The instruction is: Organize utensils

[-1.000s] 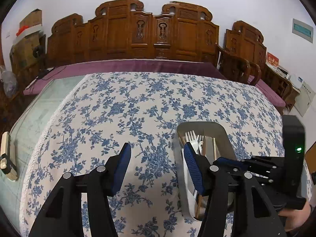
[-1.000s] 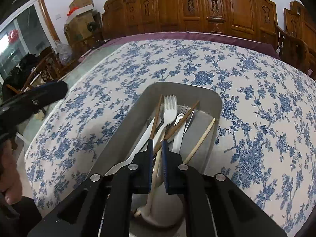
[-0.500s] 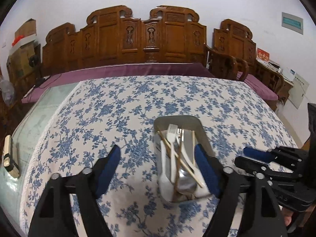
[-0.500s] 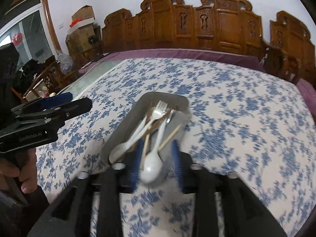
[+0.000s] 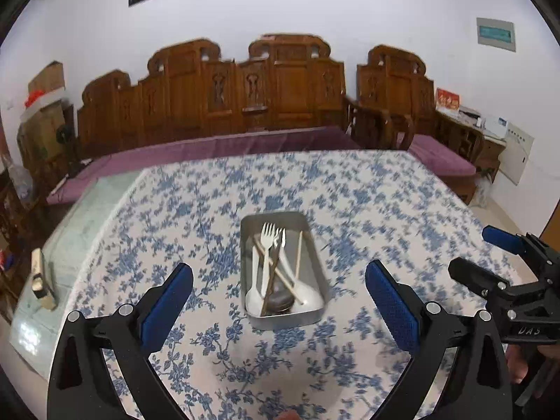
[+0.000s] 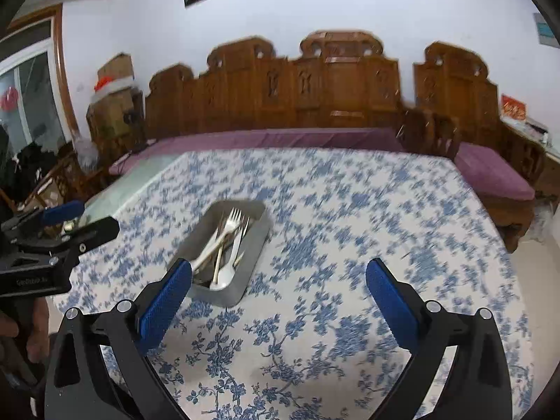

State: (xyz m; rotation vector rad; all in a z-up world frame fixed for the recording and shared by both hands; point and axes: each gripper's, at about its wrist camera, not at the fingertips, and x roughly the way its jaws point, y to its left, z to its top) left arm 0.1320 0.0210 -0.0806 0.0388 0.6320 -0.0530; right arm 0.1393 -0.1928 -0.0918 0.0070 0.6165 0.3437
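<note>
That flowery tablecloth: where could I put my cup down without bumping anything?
The tablecloth lies bare behind the metal tray, toward the purple bench, and on the tray's right. The strip between the tray and the left gripper is also free. Crowded: the tray itself, piled with forks, spoons and chopsticks. A small object sits on the uncovered table edge at the left.

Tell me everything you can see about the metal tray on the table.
The tray is a grey, metallic-looking rectangular pan with rounded corners and low upright walls. It sits flat on the blue floral tablecloth, roughly mid-table. Inside lie a white fork, a metal fork, white spoons, a dark spoon and chopsticks, loosely crossed, fork tines pointing to the far end. Neither the left gripper nor the right gripper touches it; both are open.
</note>
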